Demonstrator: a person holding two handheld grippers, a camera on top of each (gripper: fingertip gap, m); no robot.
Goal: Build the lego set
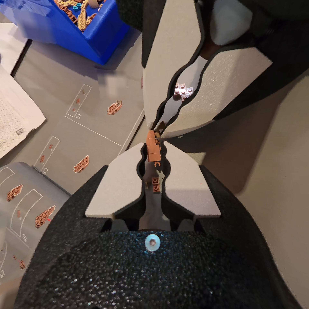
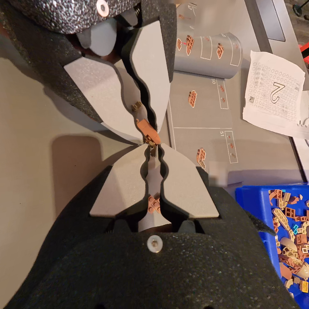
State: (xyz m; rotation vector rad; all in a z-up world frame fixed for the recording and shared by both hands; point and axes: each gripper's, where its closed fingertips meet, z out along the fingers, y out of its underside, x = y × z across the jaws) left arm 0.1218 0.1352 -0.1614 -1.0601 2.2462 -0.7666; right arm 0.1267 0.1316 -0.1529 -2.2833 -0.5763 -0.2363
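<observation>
Left gripper (image 1: 153,150) jaws clamp an orange-brown brick assembly (image 1: 153,148), held above the table (image 1: 250,150). Right gripper (image 2: 153,150) jaws pinch a small tan brick piece (image 2: 152,144) touching the assembly's end, tip to tip. Open instruction booklet (image 1: 87,130) beside them; blue bin (image 2: 250,209) of loose bricks beyond it; loose brown bricks (image 1: 155,184) on the table below.

You have two hand-held grippers (image 1: 154,147) (image 2: 153,147), one blue bin (image 2: 250,209) of bricks, one instruction booklet (image 1: 93,133) beside the bin, one white paper bag (image 2: 274,93).
</observation>
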